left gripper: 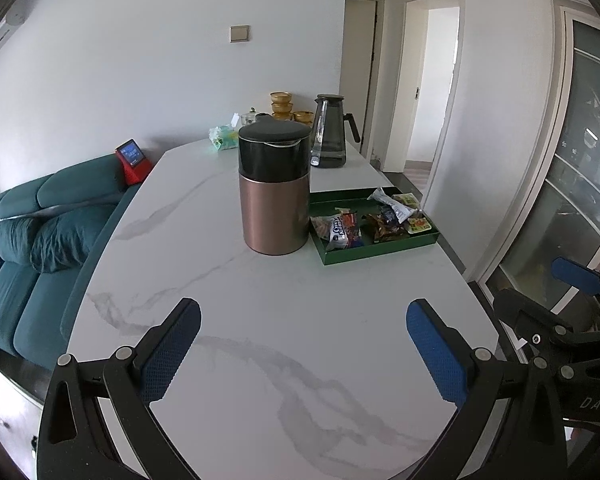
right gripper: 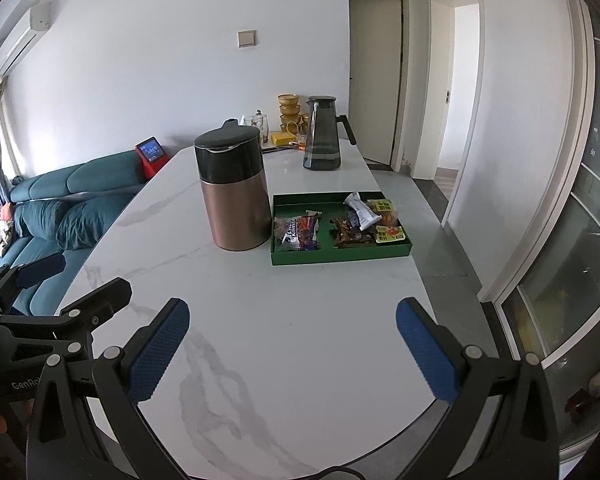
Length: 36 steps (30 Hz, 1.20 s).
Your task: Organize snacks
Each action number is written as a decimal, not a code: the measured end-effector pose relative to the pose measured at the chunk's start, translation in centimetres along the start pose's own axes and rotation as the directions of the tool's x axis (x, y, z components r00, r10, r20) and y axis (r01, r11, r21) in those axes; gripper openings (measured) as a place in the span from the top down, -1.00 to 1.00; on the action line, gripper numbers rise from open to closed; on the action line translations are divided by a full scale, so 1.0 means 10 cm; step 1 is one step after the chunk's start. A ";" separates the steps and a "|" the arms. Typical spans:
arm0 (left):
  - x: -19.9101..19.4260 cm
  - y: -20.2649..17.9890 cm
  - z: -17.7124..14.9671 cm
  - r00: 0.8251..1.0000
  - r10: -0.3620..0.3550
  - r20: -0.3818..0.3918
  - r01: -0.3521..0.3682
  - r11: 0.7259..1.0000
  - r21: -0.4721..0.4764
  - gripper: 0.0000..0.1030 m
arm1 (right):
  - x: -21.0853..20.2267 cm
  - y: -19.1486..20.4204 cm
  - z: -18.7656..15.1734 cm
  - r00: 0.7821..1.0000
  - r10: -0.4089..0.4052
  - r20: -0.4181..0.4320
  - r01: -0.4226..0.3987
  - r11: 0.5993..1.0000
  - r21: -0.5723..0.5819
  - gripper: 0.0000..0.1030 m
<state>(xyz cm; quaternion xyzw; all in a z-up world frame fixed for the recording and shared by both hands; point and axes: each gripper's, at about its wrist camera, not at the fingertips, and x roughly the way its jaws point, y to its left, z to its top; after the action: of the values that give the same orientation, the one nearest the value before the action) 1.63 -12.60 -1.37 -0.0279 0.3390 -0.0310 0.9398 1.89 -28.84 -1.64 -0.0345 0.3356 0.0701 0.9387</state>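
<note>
Snack packets (right gripper: pixel 342 224) in green tray (right gripper: pixel 340 258), well ahead of both jaw sets: light, crinkly, slippery film, so pinch edge seams. Left gripper (left gripper: pixel 304 350) and right gripper (right gripper: pixel 293 344) both spread wide, empty.

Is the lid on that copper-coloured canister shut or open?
Shut. The canister stands upright with its dark lid sitting flat across the top, no gap visible in either view.

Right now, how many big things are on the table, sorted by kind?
Canister: 1
Pitcher: 1
Tray of snacks: 1
Total: 3
The snacks and the small things at the table's far end are too jumbled to count.
</note>
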 end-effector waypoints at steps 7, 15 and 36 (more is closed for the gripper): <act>-0.03 -0.03 0.01 1.000 0.012 0.007 -0.012 1.000 -0.001 -0.96 | 0.00 -0.02 0.01 1.000 0.010 0.008 -0.009 1.000 -0.004 -1.00; -0.05 -0.05 0.03 1.000 0.025 0.015 -0.025 1.000 0.003 -0.96 | 0.01 -0.04 0.04 1.000 0.019 0.010 -0.019 1.000 -0.006 -1.00; 0.03 -0.03 0.05 1.000 0.020 -0.003 -0.020 1.000 -0.005 -0.96 | 0.03 -0.06 0.06 1.000 0.018 0.006 -0.017 1.000 -0.007 -1.00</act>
<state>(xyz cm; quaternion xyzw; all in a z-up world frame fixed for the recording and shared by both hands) 2.16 -12.92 -1.13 -0.0269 0.3407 -0.0206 0.9396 2.59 -29.36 -1.37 -0.0348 0.3330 0.0796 0.9389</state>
